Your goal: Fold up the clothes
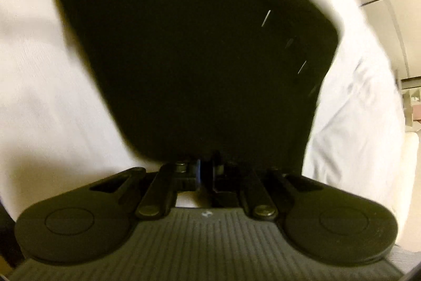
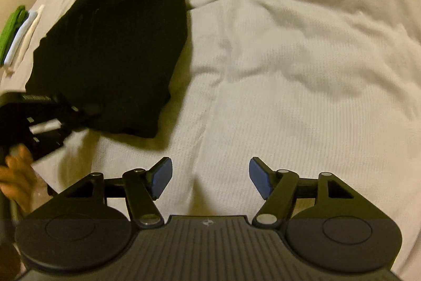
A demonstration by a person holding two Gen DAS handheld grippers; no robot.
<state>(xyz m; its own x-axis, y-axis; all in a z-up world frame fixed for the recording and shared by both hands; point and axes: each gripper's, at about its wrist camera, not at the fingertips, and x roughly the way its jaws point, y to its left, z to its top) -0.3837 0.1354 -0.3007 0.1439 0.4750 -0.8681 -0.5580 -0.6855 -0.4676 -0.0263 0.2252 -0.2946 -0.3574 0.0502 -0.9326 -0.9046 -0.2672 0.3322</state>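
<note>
Here, left tool (image 2: 79, 113) grips one black garment (image 2: 113, 49); right tool (image 2: 210, 177) gapes wide, empty.

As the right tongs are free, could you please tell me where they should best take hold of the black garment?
Grip the black garment at its near corner, coming in low from its right side over the white bedding; that folded edge lies closest to the open right tongs.

Dim, warm yellowish light; the left view smears with motion blur, fisheye bends edges, and the garment (image 1: 184, 57) reads featureless black.
</note>
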